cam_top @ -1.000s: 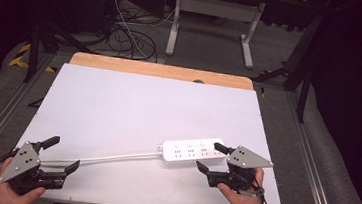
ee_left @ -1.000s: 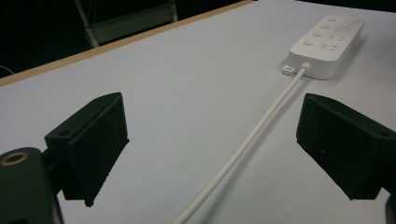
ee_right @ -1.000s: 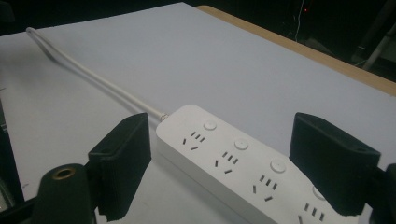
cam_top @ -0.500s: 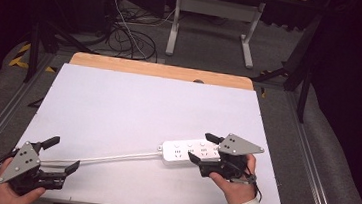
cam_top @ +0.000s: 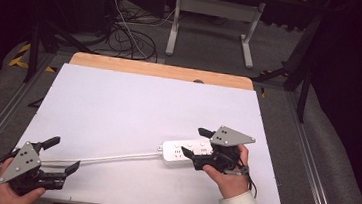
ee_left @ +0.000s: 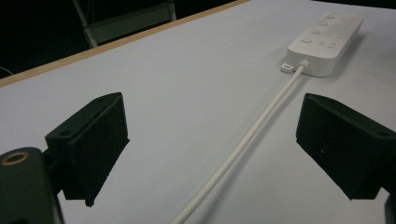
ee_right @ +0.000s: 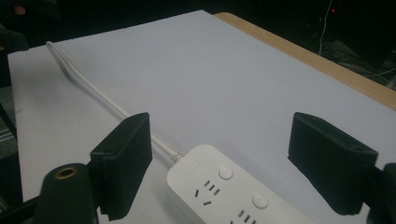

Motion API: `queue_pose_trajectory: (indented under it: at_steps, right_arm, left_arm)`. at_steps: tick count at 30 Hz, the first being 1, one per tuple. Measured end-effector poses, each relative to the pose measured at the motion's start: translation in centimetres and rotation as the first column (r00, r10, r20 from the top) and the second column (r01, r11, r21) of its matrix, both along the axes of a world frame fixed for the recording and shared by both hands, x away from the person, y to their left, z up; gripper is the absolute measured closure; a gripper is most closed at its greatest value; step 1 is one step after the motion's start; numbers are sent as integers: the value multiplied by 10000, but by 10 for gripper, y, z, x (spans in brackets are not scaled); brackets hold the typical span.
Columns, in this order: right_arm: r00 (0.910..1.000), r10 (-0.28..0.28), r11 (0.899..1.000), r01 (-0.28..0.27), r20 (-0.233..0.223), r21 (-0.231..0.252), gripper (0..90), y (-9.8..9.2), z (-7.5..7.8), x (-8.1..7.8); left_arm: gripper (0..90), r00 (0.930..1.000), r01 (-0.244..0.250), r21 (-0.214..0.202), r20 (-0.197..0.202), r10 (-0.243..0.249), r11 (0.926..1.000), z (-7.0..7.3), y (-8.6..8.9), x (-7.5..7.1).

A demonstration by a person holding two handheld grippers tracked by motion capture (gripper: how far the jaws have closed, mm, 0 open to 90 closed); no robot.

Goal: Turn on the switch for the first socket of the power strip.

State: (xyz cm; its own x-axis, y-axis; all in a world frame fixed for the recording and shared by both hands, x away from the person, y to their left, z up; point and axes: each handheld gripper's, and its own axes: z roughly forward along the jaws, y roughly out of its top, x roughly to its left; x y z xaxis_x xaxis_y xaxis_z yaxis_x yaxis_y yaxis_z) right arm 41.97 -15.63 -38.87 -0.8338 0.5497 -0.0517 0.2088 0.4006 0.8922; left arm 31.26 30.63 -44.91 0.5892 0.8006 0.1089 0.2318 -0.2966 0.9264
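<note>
In the high view, the right gripper [cam_top: 200, 145] covered the right end of the power strip [cam_top: 182, 150]; the cord [cam_top: 113, 156] vanished under the left gripper [cam_top: 64, 155] at lower left, its plug hidden; in the right gripper view, the strip ran off the bottom edge; in the left gripper view, the cord was cut off at the bottom edge.

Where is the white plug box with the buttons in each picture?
High view: the flat white plastic power strip lies right of centre, at the right gripper.
Left gripper view: top right.
Right gripper view: bottom centre.
Shared landmark: its white cord, running toward the left gripper.
</note>
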Motion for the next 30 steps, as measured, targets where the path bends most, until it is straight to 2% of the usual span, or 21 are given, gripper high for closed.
queue_pose_trajectory:
  at_steps: [7,16,19,20,21,23,24,27,29,30]
  right_arm:
    - [10000,27,10000,-27,-7,-22,241,8,3,7]
    - [9998,-39,9999,37,-199,-113,259,15,-2,17]
    - [9999,89,9995,-92,-99,-295,344,16,-2,17]
    - [10000,91,9992,-91,-2,-388,389,17,-2,17]
    - [9997,244,9987,-243,19,-443,478,17,-2,16]
    - [9994,296,9976,-305,-153,-629,550,19,-1,17]
    - [9994,296,9976,-305,-153,-629,550,19,-1,17]
    - [9981,525,9979,-536,-311,-360,683,20,-2,19]
    - [9967,708,9963,-725,-386,-452,733,21,-2,22]
    - [9923,919,9946,-956,-834,-410,816,23,-3,25]
  left_arm:
    - [99,10000,11,-15,8,-11,10000,0,0,0]
    - [100,10000,40,-4,18,-40,10000,0,0,-1]
    - [104,10000,45,38,24,-45,10000,0,0,0]
    - [104,10000,40,44,37,-40,10000,0,0,-1]
    - [104,10000,44,70,46,-44,10000,0,1,0]
    - [104,10000,46,65,48,-46,10000,1,0,-1]
    - [104,10000,42,72,50,-42,10000,1,0,-1]
    - [104,10000,22,8,31,-22,10000,0,-1,-1]
    - [104,10000,17,67,60,-17,10000,0,0,-1]
    - [104,10000,15,63,56,-16,10000,0,0,-1]
